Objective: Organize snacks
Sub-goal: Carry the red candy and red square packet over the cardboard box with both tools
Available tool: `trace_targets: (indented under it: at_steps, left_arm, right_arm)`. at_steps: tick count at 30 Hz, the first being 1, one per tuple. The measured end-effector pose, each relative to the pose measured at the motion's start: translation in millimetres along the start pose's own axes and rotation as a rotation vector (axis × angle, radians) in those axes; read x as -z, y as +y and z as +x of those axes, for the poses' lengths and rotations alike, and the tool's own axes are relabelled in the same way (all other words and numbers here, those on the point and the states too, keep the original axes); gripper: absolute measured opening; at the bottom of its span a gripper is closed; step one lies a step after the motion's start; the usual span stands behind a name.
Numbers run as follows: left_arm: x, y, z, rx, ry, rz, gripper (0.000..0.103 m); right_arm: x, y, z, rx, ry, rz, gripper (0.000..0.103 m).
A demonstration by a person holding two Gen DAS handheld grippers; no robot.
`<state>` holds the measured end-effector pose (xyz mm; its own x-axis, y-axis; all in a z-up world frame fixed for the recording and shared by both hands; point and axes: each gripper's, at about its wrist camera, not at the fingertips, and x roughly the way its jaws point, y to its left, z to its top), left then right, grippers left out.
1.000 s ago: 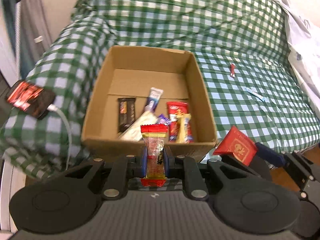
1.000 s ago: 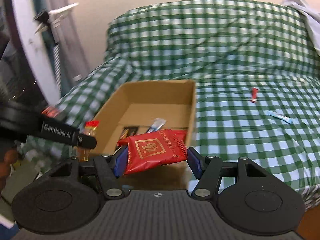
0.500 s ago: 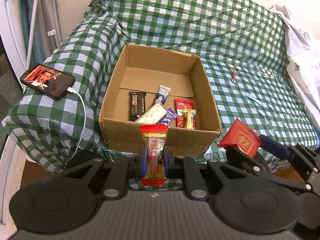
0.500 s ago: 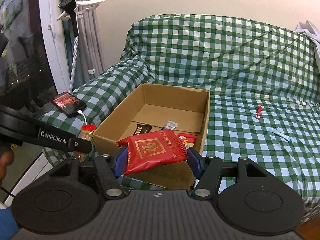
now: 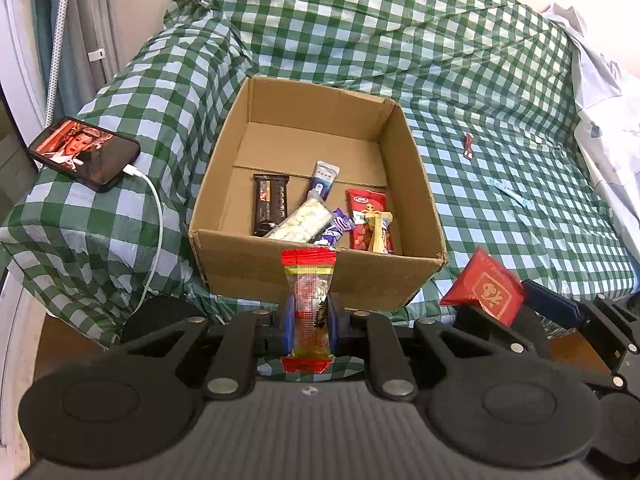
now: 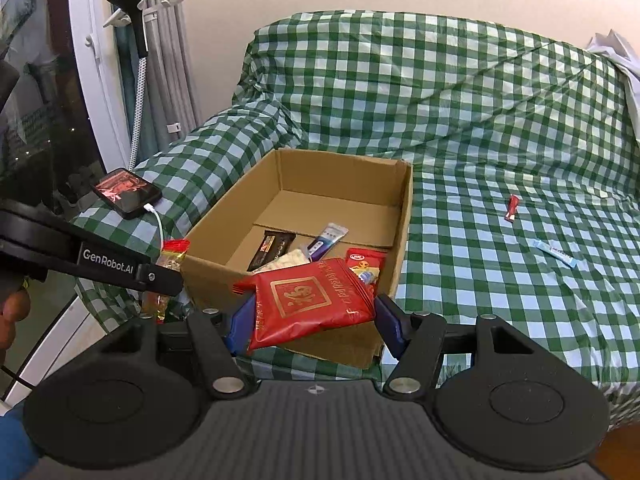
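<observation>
**Two grippers, two snacks, one box**

In front of the open brown cardboard box (image 5: pixel 316 276), both grippers are held low at its near wall. The left gripper (image 5: pixel 308 322) points straight toward the box, its blue-padded fingers (image 5: pixel 287 320) pressed against the sides of a tall clear snack packet with red crimped ends (image 5: pixel 308 304); the packet stands upright, its top edge overlapping the box's front wall in the left wrist view. At about 3 o'clock from it sits the right gripper (image 6: pixel 312 320), angled inward toward the box, pinching a flat red foil pouch printed with a gold square emblem (image 6: pixel 308 300). The pouch lies nearly level between the jaws, tilted slightly down at its left corner, and reaches over the box's near rim.

Inside the box, crowded toward the near wall, lie a dark brown chocolate bar wrapper (image 5: pixel 271 204), a blue-and-white slim sachet (image 5: pixel 323 178), a clear pack of white candies (image 5: pixel 300 222), a purple twisted wrapper (image 5: pixel 338 230) and a red packet with a yellow piece on top (image 5: pixel 368 216). The far half of the box floor is bare cardboard.

The box rests on a green-and-white checked cloth (image 5: pixel 500 216). On the cloth at 1 o'clock from the box lies a small red wrapper (image 5: pixel 467 146), and at 3 o'clock a thin light-blue stick (image 5: pixel 508 192). At 9 o'clock, a black smartphone with a lit screen (image 5: pixel 84 154) sits plugged into a white cable (image 5: pixel 154 232).
</observation>
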<state>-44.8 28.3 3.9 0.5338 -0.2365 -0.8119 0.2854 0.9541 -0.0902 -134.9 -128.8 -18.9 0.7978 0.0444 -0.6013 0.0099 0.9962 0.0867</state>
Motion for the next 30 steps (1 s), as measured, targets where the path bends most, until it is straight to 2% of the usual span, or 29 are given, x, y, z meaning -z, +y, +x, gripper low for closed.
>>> trace_targets:
  at_steps: [21,30]
  left_arm:
    - [-16,5,18,-0.035,0.024,-0.028,0.018]
    - [-35,8,32,-0.047,0.028,-0.034,0.018]
  right_arm:
    - [-3,-8,20,-0.01,0.045,0.0,0.065]
    - [-11,-13,34,-0.002,0.052,0.005,0.065]
